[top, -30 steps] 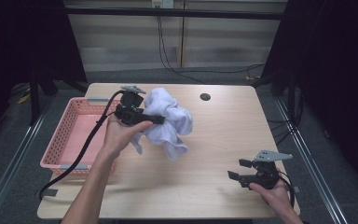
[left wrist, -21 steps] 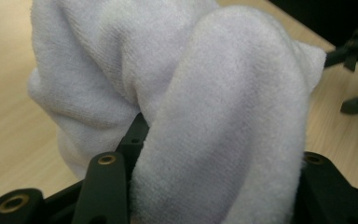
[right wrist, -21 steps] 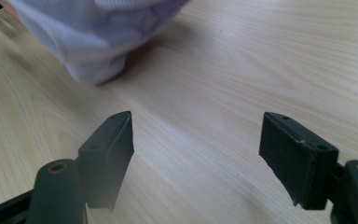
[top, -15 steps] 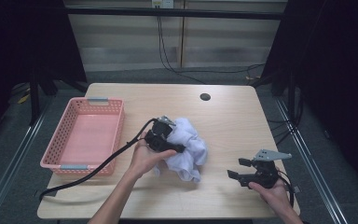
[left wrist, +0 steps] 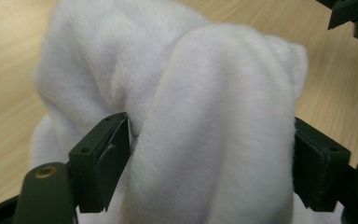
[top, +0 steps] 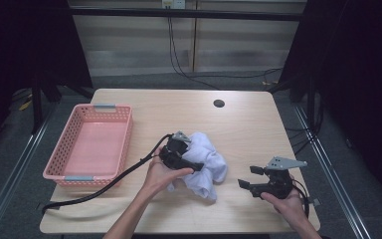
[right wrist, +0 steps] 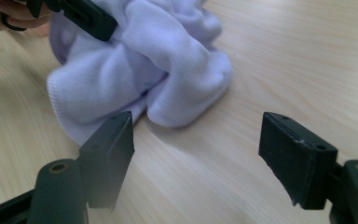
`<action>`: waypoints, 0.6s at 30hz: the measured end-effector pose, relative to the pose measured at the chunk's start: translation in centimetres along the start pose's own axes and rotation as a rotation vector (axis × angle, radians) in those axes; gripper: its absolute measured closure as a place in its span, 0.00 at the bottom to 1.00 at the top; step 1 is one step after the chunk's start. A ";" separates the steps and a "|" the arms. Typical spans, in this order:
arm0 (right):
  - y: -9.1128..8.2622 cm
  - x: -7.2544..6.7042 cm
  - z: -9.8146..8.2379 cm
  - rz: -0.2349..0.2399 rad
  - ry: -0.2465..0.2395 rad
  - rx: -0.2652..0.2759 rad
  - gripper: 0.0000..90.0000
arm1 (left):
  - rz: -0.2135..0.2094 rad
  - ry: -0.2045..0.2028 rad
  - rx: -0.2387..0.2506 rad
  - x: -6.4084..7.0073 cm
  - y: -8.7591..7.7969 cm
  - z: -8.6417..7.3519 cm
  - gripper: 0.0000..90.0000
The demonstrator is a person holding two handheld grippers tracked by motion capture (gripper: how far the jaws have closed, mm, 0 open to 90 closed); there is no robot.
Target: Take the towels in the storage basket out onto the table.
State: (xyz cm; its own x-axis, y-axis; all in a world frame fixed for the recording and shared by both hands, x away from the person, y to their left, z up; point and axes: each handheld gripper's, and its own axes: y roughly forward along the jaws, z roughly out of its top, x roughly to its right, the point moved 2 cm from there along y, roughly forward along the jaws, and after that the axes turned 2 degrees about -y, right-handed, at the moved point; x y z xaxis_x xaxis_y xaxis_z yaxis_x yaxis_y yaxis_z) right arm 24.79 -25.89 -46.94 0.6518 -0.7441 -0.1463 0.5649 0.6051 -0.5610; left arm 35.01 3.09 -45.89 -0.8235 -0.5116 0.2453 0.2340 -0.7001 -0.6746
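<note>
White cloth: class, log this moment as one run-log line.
white cloth: bunched on table | left gripper: jaws just opening, cloth between | right gripper: open, empty

pale wooden table [top: 258,124] on grey floor [top: 10,164], dark curtains [top: 358,74] either side.

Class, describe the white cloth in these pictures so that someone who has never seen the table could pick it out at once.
On the light wooden table, look right of the pink plastic mesh basket, toward the near middle. There lies a crumpled white fleecy cloth, bunched in soft folds, with the left gripper around one fold, its jaws having just opened. It is the one soft, white thing there; everything near it is hard and black or pink.
</note>
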 end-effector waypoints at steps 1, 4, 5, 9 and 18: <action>0.0 -0.2 0.3 0.007 -0.005 0.005 0.30 | 0.003 0.007 0.013 0.1 -0.5 0.0 0.23; 0.6 -1.4 1.8 0.039 -0.041 0.021 0.31 | -0.019 -0.022 0.062 0.0 -2.0 -0.1 0.23; 0.6 -1.4 1.8 0.039 -0.041 0.021 0.31 | -0.001 -0.019 0.063 -0.1 -2.7 -0.3 0.23; 2.2 -3.6 3.8 0.108 -0.101 0.025 0.41 | 0.013 -0.023 0.083 0.4 -4.9 -1.5 0.30; 6.0 -5.9 5.4 0.231 -0.148 -0.031 0.54 | 0.013 -0.043 0.100 1.9 -8.0 -5.0 0.58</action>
State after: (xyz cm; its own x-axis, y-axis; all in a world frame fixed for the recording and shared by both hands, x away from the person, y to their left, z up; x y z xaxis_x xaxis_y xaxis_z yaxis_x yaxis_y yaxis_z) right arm 27.06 -16.36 -44.98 0.8299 -0.5363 -0.1539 0.3783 0.7436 -0.5513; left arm 29.02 10.19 -43.51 -0.7976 -0.5404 0.2681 0.2969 -0.7385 -0.6054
